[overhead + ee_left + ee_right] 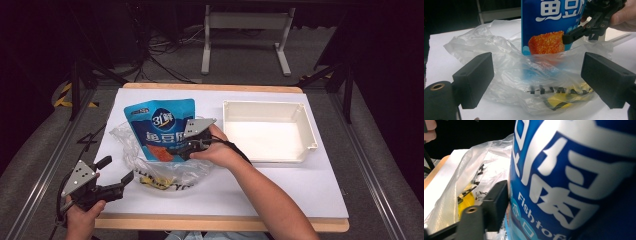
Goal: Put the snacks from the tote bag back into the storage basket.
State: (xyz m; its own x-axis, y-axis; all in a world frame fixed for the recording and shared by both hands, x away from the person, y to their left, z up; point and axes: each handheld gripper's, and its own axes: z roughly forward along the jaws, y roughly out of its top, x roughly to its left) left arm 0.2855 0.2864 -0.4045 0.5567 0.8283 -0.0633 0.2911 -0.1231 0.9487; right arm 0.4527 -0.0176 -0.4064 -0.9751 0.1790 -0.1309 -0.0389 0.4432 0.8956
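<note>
High view: I have the right gripper (186, 145) clenched on the blue fish tofu pouch (159, 129), which stands upright in the clear plastic bag (165, 167). I should lower it straight and keep the bag mouth wide. My left gripper (116, 176) hangs released just beside the bag, forearm low.
</note>
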